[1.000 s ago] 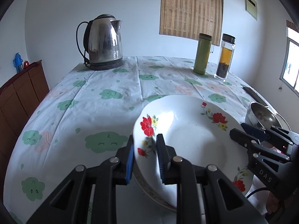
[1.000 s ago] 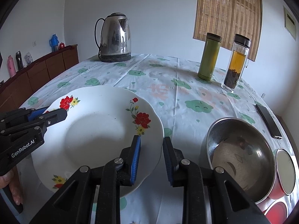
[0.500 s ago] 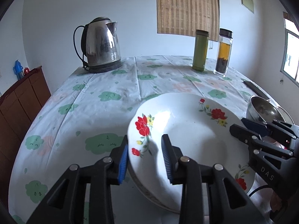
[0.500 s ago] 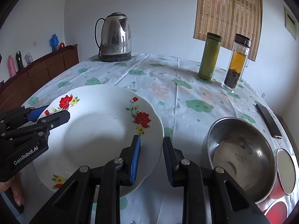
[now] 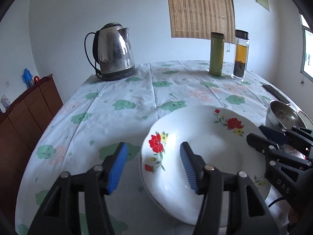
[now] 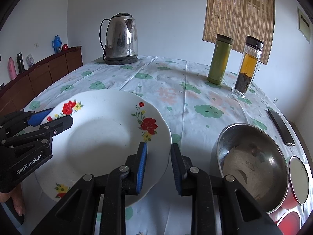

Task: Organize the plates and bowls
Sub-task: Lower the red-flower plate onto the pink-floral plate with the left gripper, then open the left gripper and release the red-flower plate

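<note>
A white plate with red flowers (image 5: 205, 152) lies on the table, seemingly on top of another plate whose rim shows beneath; it also shows in the right wrist view (image 6: 101, 137). My left gripper (image 5: 152, 166) is open, its jaws wide apart on either side of the plate's left rim, not touching it. My right gripper (image 6: 157, 164) straddles the plate's right rim with a gap on both sides, open. A steel bowl (image 6: 252, 162) sits to the right; it also shows in the left wrist view (image 5: 283, 115).
A steel kettle (image 5: 113, 51) stands at the back left. A green flask (image 5: 216, 53) and a glass tea bottle (image 5: 240, 53) stand at the back right. A dark phone (image 6: 281, 127) lies near the right edge. Red-rimmed lids (image 6: 298, 186) lie beside the bowl.
My left gripper has let go of the plate's left rim, opened wide and drawn back a little. The right gripper and plate have stayed in place.
</note>
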A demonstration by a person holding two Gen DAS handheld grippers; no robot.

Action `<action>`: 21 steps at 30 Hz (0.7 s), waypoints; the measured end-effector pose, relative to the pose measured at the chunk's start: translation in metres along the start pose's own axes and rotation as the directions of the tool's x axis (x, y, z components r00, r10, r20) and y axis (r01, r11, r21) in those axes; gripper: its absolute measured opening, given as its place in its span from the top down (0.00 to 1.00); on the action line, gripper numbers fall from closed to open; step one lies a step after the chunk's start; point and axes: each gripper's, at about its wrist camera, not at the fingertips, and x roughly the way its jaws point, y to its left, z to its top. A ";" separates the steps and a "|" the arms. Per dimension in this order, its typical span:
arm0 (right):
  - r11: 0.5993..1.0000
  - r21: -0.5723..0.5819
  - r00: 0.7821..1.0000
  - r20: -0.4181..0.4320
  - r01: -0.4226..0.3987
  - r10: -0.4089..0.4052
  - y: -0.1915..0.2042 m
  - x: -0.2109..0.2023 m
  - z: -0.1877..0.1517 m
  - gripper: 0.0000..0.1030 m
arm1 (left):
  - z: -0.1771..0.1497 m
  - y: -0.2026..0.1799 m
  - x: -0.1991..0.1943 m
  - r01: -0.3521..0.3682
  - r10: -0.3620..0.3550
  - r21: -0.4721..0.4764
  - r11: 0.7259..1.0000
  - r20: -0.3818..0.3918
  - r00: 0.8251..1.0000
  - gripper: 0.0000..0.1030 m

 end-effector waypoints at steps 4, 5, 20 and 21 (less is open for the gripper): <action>1.000 0.003 1.000 -0.002 -0.004 0.004 -0.001 0.000 0.001 0.75 | 0.001 -0.002 0.001 0.015 -0.015 0.015 1.000 -0.007 1.000 0.43; 1.000 0.003 1.000 -0.002 -0.003 0.003 -0.001 -0.001 0.001 0.75 | 0.001 -0.001 0.001 0.019 -0.019 0.013 1.000 -0.006 1.000 0.43; 0.999 -0.035 1.000 0.023 0.012 -0.011 0.004 -0.004 0.002 0.78 | 0.000 0.006 0.007 0.030 -0.032 -0.035 0.999 -0.039 0.999 0.37; 0.999 -0.037 1.000 0.022 0.012 -0.012 0.005 -0.004 0.002 0.78 | 0.000 0.006 0.007 0.031 -0.032 -0.035 0.999 -0.039 0.999 0.35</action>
